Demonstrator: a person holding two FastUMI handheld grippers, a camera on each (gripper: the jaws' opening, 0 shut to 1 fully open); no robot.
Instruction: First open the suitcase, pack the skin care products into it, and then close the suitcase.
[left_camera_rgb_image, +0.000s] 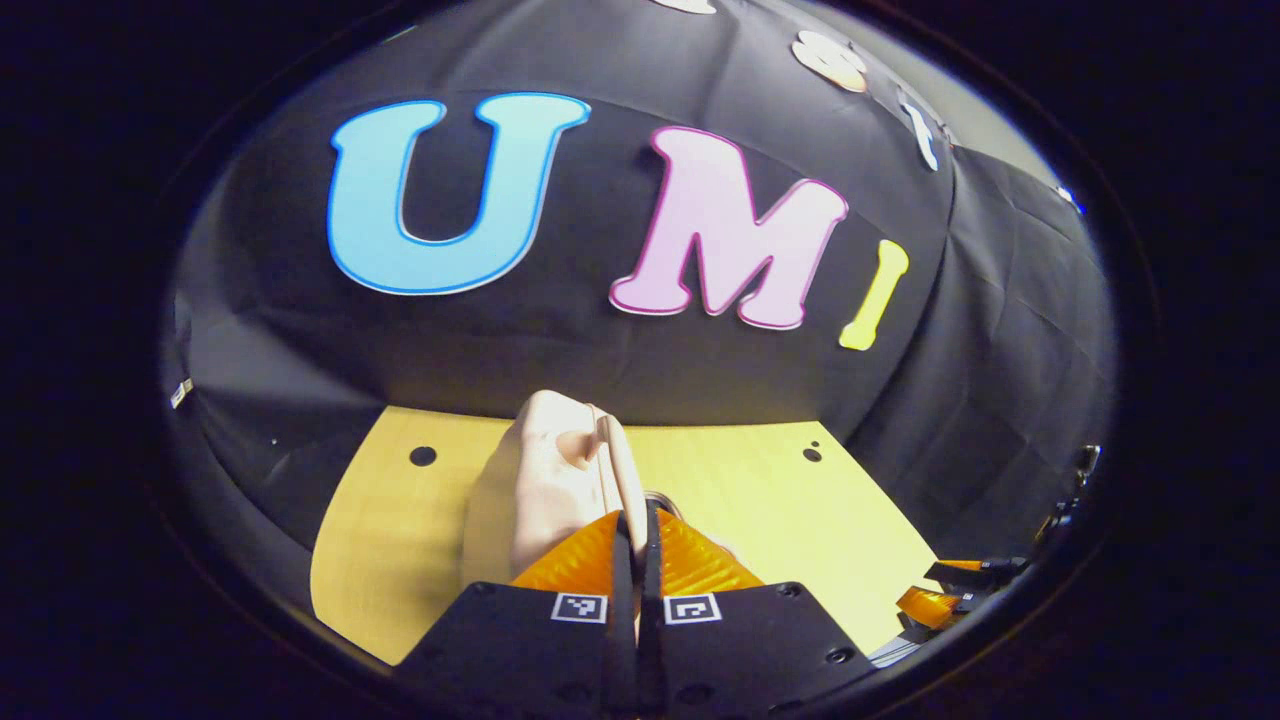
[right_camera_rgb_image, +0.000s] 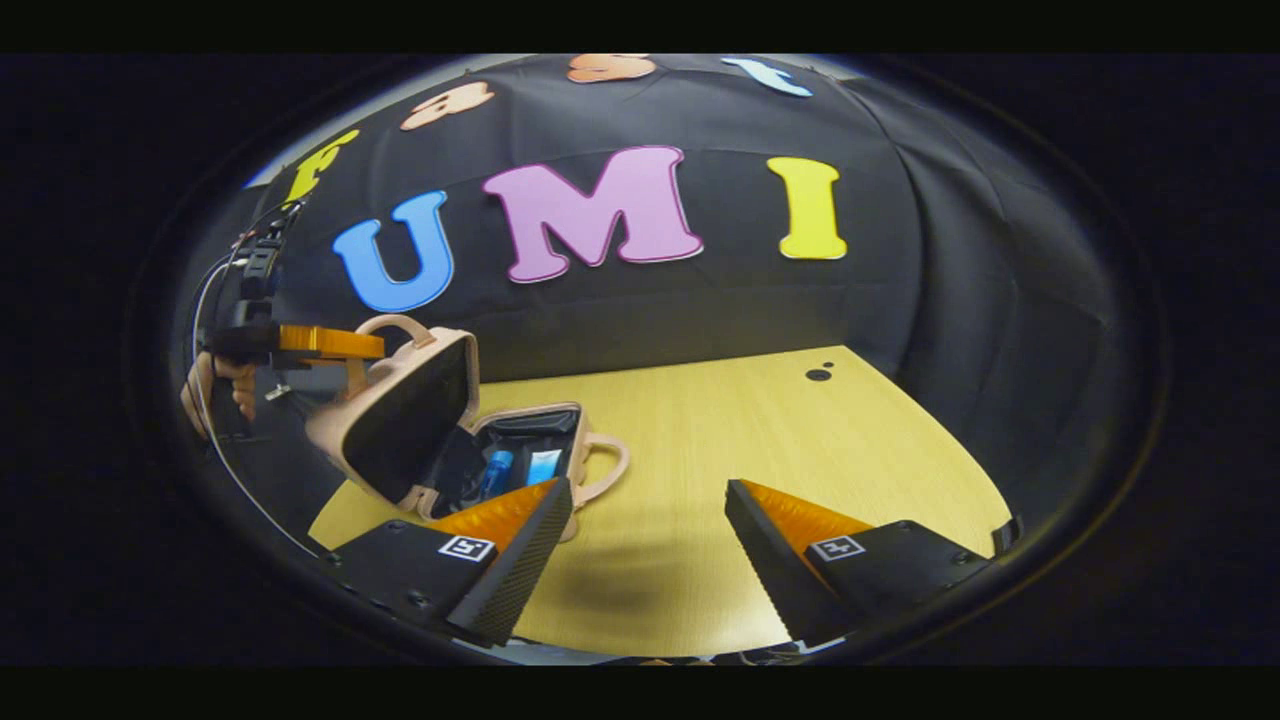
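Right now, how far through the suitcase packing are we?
Done: the small pink suitcase is open and blue skin care tubes lie inside. In hand: the left gripper is at the raised lid, apparently gripping it. The right gripper is open. Left: closing the suitcase.

Pink suitcase (right_camera_rgb_image: 400, 420) half open, blue skincare tubes (right_camera_rgb_image: 520, 468) inside

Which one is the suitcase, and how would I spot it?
Find the yellow table in front of the black wall. At its left end sits the suitcase, small and pale pink, with loop handles. Its lid stands half open, and blue tubes lie in its dark inside; the left gripper is at the lid.
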